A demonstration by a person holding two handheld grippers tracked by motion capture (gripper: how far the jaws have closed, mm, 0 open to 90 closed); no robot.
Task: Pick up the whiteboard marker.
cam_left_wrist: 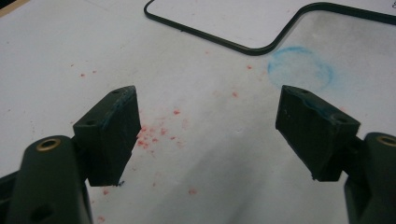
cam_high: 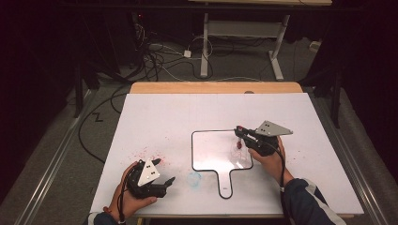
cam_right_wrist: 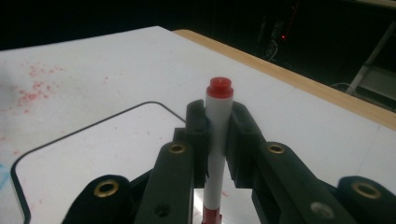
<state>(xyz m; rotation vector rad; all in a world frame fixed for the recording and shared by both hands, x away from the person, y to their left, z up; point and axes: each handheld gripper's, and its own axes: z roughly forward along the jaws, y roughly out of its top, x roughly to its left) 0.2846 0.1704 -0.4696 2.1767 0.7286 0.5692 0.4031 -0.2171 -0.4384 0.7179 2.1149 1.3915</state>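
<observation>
The whiteboard (cam_high: 206, 152) lies on the table (cam_high: 164, 117), marker (cam_right_wrist: 217, 140) above it.

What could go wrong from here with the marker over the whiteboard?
1. The right tongs pinch the red marker on a short stretch of its round barrel, so pressing down on the whiteboard could make it slide or tilt in the grip.
2. Nothing steadies the whiteboard: the left tongs sit open and apart from it, so a stroke may drag it.
3. Red specks already dot the table cover; more could follow.
</observation>
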